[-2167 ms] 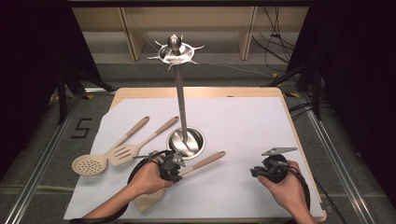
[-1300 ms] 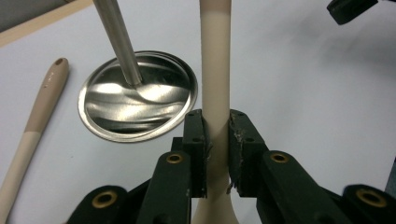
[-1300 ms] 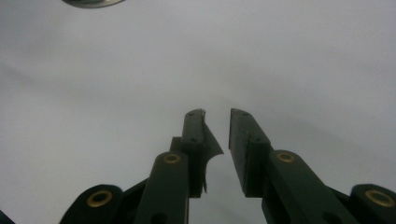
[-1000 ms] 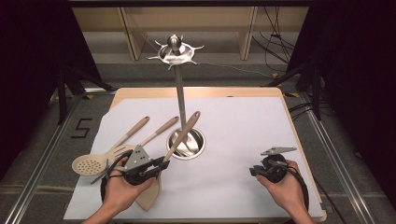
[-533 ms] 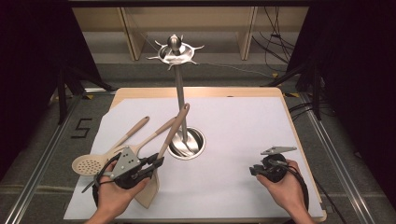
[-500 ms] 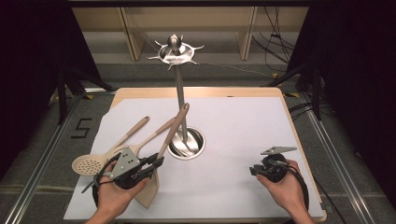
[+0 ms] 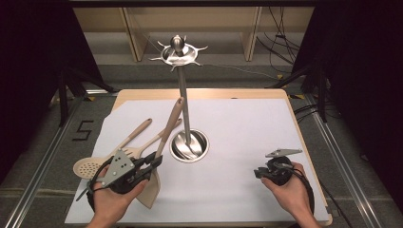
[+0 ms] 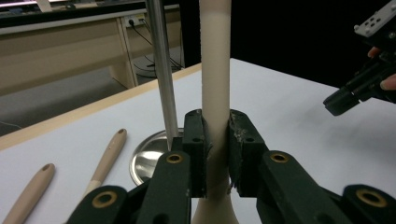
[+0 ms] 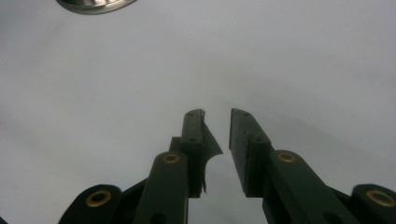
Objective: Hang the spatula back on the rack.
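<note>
Spatula (image 7: 159,156) clamped by its wooden handle in the left claw (image 7: 151,164), handle tilted up toward the stand's pole (image 7: 183,109), blade low near the surface (image 7: 247,123), partly covered by the hand (image 7: 114,197). In the left gripper view, handle (image 8: 215,70) squeezed between both pads, top cut off by the frame edge, blade cut off at the bottom. Whether the blade tip touches the sheet: cannot tell.

Stand's round base (image 7: 189,145) just beside the raised handle; hook ring (image 7: 177,51) up top, hooks small and hard to count. Pole (image 8: 161,65) just left of the handle in the left gripper view, base (image 8: 152,158) half hidden behind the claw.

Slotted turner (image 7: 142,145) and skimmer (image 7: 92,166) flat on the sheet left of the base, heads partly covered by the left claw.

Right claw (image 7: 260,172) low over bare sheet near the right edge, jaws parted with nothing between them; in its own view (image 9: 217,119) a sliver of base (image 9: 95,5) at the top.
</note>
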A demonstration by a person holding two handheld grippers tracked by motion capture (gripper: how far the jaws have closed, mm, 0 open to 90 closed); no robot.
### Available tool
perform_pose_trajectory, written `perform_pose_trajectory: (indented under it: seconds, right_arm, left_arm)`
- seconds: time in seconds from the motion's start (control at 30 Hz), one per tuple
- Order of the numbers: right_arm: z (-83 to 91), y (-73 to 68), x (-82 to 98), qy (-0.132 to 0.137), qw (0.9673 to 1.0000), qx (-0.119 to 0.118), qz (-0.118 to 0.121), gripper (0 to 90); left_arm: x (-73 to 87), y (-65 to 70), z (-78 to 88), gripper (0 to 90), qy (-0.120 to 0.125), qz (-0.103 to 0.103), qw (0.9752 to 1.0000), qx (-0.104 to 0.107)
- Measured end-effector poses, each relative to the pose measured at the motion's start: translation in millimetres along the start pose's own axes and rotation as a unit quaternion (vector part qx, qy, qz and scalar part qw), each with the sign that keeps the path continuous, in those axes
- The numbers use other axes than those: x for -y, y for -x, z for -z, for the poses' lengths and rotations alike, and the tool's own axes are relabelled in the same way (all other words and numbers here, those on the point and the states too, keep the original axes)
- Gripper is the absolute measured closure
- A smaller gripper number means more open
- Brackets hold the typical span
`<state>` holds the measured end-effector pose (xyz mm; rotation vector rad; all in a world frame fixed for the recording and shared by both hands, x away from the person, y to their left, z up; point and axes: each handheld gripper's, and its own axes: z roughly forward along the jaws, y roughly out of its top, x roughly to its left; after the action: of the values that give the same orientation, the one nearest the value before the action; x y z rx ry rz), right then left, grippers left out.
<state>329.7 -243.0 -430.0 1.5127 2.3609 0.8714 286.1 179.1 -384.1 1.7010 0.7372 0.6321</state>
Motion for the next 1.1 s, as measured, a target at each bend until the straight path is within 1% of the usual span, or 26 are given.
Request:
perform_pose_trajectory:
  seconds: [0.03,0.07,0.1,0.13,0.17,0.2,0.23,0.27,0.3,0.33,0.43,0.47,0.5,0.53,0.57,0.6,0.63,0.67,0.7,0.73,0.77,0.83,0.87,0.93,1.03,1.1]
  right_arm:
    - [0.0,0.0,0.0,0.000,1.0000,0.000,0.000,75.8]
    - [0.5,-2.2,-0.3,-0.013,0.9998,-0.006,-0.010,75.8]
    - [0.4,-2.3,-0.3,-0.013,0.9999,-0.006,-0.010,75.8]
    - [-0.4,-2.2,-0.1,-0.009,0.9999,-0.004,-0.009,75.8]
    - [-0.7,-2.1,-0.1,-0.009,0.9999,-0.003,-0.008,75.8]
    - [-0.6,0.2,-0.6,-0.009,1.0000,-0.003,0.001,75.8]
    - [-0.6,0.1,-0.6,-0.008,1.0000,-0.003,0.001,75.8]
    - [-0.8,-0.2,-0.6,-0.006,1.0000,-0.001,0.001,75.8]
    - [-0.9,-0.9,-0.2,-0.001,1.0000,0.001,-0.001,75.8]
    - [-1.0,-0.8,0.0,0.000,1.0000,0.000,0.000,75.8]
    - [-1.0,-0.7,0.1,0.000,1.0000,0.000,-0.001,75.8]
    - [-0.9,-0.6,0.0,0.000,1.0000,0.000,0.000,75.9]
    - [-0.4,-0.6,-0.1,-0.001,1.0000,-0.001,0.000,75.8]
    - [0.5,0.3,-0.9,-0.011,0.9999,-0.005,0.001,75.8]
    - [0.6,0.5,-0.8,-0.011,0.9999,-0.005,0.001,75.8]
    - [0.7,0.1,-0.7,-0.012,0.9999,-0.006,-0.001,75.8]
    - [0.5,1.2,-0.5,-0.014,0.9999,0.003,0.004,75.8]
    - [0.6,1.4,-0.5,-0.016,0.9999,0.004,0.006,75.8]
    - [0.4,1.3,-0.6,-0.016,0.9999,0.004,0.006,75.8]
    - [0.1,1.3,-0.6,-0.016,0.9999,0.004,0.006,75.8]
    - [-0.3,1.4,-0.6,-0.013,0.9999,0.006,0.008,75.8]
    - [-0.9,1.9,-0.8,-0.010,0.9998,0.010,0.011,75.8]
    - [-1.4,2.7,-0.9,-0.007,0.9998,0.013,0.015,75.8]
    - [0.0,1.3,-0.9,-0.013,0.9999,0.006,0.008,75.8]
    - [0.3,1.0,-1.2,-0.014,0.9999,0.006,0.008,75.8]
    - [-0.2,-0.1,-1.0,-0.009,0.9999,-0.006,0.005,75.8]
  left_arm:
    - [0.0,0.0,0.0,77.8,0.000,0.000,1.0000,0.000]
    - [-1.9,-0.6,1.1,77.8,0.009,0.000,1.0000,-0.002]
    - [-3.2,-0.4,2.2,77.8,0.010,0.002,0.9999,-0.005]
    - [-4.7,-1.0,2.7,77.9,0.012,-0.001,0.9999,-0.006]
    - [-5.9,-0.9,3.1,77.8,0.014,0.001,0.9999,-0.008]
    - [-6.8,-1.1,3.2,77.8,0.019,0.001,0.9998,-0.010]
    - [-8.1,-1.2,4.0,77.8,0.020,0.000,0.9997,-0.014]
    - [-8.1,-1.2,4.0,77.8,0.020,0.000,0.9997,-0.014]
    - [-10.2,-1.5,4.3,77.8,0.024,-0.004,0.9996,-0.016]
    - [-11.2,-1.1,4.5,77.8,0.026,-0.001,0.9995,-0.019]
    - [-13.7,-0.2,5.2,77.8,0.032,-0.002,0.9992,-0.024]
    - [-14.3,-0.2,5.0,77.8,0.038,-0.003,0.9990,-0.025]
    - [-15.2,0.6,6.0,77.8,0.037,-0.003,0.9989,-0.029]
    - [-16.0,1.1,6.0,77.8,0.042,-0.005,0.9986,-0.030]
    - [-16.0,2.9,7.4,77.8,0.035,0.005,0.9988,-0.034]
    - [-17.4,1.8,7.1,77.8,0.040,-0.006,0.9985,-0.035]
    - [-17.8,2.5,7.5,77.8,0.039,0.000,0.9986,-0.036]
    - [-18.5,3.2,8.2,77.8,0.038,0.008,0.9984,-0.040]
    - [-19.5,2.0,8.6,77.8,0.042,0.001,0.9981,-0.045]
    - [-20.6,0.5,7.7,77.8,0.048,-0.007,0.9980,-0.040]
    - [-20.7,2.2,8.7,77.8,0.044,0.006,0.9980,-0.044]
    - [-23.4,0.2,8.4,77.7,0.052,-0.005,0.9976,-0.045]
    - [-24.0,0.6,8.3,77.8,0.055,0.000,0.9975,-0.045]
    - [-26.5,0.4,9.5,77.8,0.053,-0.003,0.9974,-0.049]
    - [-29.7,-0.9,9.5,77.8,0.056,-0.005,0.9970,-0.053]
    - [-31.9,-1.7,8.7,77.7,0.059,-0.004,0.9967,-0.057]
